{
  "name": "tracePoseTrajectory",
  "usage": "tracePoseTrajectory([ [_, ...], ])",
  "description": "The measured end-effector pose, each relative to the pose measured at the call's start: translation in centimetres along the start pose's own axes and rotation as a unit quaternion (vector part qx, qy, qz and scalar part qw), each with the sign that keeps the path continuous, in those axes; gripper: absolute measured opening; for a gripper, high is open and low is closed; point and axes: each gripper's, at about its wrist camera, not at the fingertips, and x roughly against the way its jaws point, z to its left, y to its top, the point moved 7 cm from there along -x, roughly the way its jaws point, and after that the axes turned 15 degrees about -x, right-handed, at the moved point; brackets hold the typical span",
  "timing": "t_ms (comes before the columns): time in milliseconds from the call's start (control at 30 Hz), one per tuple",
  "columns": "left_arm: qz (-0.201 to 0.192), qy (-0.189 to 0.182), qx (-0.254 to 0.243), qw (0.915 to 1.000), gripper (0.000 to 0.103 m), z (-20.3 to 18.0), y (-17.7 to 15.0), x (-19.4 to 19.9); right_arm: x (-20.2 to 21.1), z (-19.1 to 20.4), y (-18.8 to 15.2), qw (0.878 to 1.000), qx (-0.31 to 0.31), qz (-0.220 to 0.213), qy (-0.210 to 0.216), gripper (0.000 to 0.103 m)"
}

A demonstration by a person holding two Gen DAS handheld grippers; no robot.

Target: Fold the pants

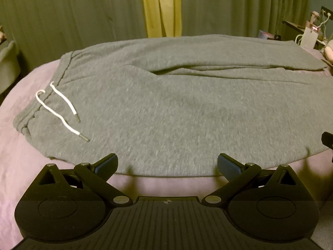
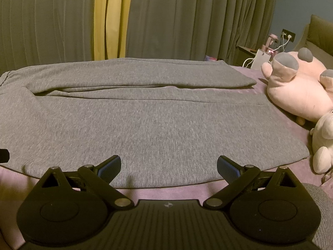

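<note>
Left wrist view: grey pants (image 1: 177, 108) lie flat on mauve bedspread (image 1: 12, 166), long axis left-right, waistband with white drawstring (image 1: 60, 112) at left, legs running right. Left gripper (image 1: 167, 164) hangs over near hem edge, jaws spread wide, grasping nothing. Right gripper (image 2: 168, 166) likewise released, over leg portion; pink plush toy (image 2: 299, 87) beyond cuffs.
</note>
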Motion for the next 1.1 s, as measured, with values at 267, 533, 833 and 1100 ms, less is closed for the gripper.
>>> tracePoseTrajectory([
  [267, 0.001, 0.000, 0.005, 1.0000, 0.103, 0.03, -0.09, 0.03, -0.35, -0.27, -0.16, 1.000, 0.001, 0.001, 0.001, 0.099],
  [533, 0.002, -0.002, 0.007, 1.0000, 0.103, 0.11, -0.08, 0.09, -0.32, -0.22, -0.16, 1.000, 0.001, 0.001, 0.001, 0.099],
  [833, 0.003, -0.004, 0.009, 0.9999, 0.103, 0.22, -0.01, 0.00, -0.43, -0.05, -0.14, 1.000, 0.005, 0.001, 0.001, 0.099],
  [1100, 0.005, -0.005, 0.010, 0.9999, 0.103, 0.28, 0.00, -0.03, -0.49, 0.02, -0.11, 1.000, 0.006, 0.001, 0.001, 0.099],
])
